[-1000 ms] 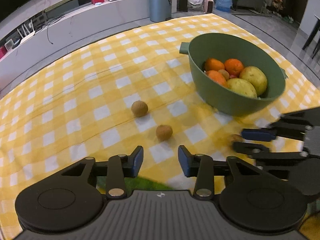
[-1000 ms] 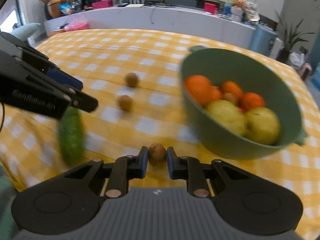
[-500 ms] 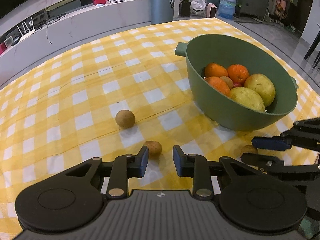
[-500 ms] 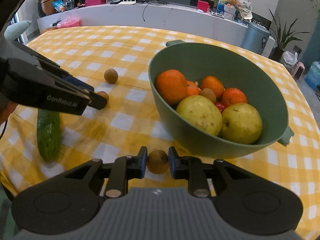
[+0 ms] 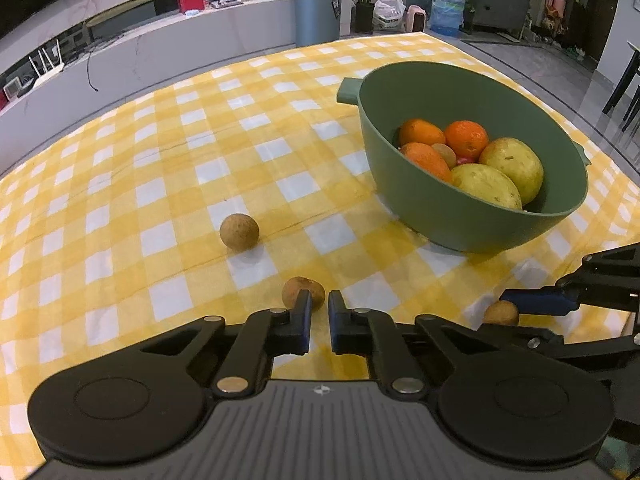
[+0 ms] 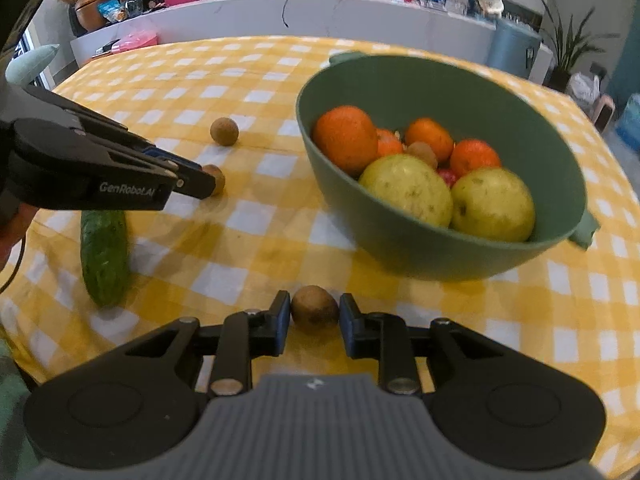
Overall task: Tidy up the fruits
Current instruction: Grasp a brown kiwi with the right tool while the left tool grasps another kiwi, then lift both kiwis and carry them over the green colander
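A green bowl [image 5: 440,216] [image 6: 400,252] on the yellow checked cloth holds oranges, two yellow-green fruits and a small brown one. My left gripper [image 5: 319,304] [image 6: 200,184] is closing, with only a thin gap left. A small brown fruit [image 5: 296,290] [image 6: 218,178] sits just beyond its tips, offset left behind the left finger and not between the pads. My right gripper [image 6: 314,308] is opening around another small brown fruit [image 6: 314,312] [image 5: 500,312] low over the cloth. Its pads look barely clear of the fruit. A third brown fruit [image 5: 239,232] [image 6: 224,131] lies farther out.
A cucumber [image 6: 104,256] lies on the cloth under my left gripper's body, near the table's front-left edge. The checked tablecloth [image 5: 160,160] stretches far left of the bowl. A grey counter and a bin [image 5: 318,12] stand beyond the table.
My left gripper's jaws went from wide apart to nearly shut as it dropped toward the nearer brown fruit. My right gripper's jaws loosened slightly around its fruit.
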Tool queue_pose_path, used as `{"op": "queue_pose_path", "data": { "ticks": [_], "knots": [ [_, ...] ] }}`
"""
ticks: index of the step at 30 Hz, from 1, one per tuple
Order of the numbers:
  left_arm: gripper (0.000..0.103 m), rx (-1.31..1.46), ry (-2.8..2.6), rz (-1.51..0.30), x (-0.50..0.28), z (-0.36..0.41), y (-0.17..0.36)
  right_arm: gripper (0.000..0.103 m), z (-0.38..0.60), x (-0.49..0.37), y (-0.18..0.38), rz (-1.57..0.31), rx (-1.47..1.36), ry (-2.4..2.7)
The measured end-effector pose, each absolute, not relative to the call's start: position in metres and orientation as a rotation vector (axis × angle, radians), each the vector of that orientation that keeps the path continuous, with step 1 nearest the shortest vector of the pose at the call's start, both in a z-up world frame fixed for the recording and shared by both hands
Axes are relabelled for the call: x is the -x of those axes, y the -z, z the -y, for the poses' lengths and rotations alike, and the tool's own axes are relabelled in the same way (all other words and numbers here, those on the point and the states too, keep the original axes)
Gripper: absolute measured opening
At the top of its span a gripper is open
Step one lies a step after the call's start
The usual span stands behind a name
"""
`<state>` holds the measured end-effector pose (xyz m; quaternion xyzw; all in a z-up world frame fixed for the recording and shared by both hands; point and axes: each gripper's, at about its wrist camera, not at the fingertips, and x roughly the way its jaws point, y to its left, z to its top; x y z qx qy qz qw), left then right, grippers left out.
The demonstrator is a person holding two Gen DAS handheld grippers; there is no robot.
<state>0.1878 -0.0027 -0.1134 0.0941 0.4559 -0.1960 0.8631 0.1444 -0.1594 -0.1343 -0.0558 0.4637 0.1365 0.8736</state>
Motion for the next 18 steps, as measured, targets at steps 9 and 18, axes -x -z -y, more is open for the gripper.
{"op": "queue_pose_path", "data": {
  "ticks": [9, 18],
  "knots": [
    [0.003, -0.112, 0.400, -0.964, -0.188, -0.002, 0.106, 0.023, 0.165, -0.143, 0.128, -0.963, 0.112, -0.303],
    [0.003, -0.110, 0.428, -0.902, -0.171, 0.012, 0.059, 0.023, 0.169, -0.120, 0.092, -0.872, 0.153, -0.403]
  ]
}}
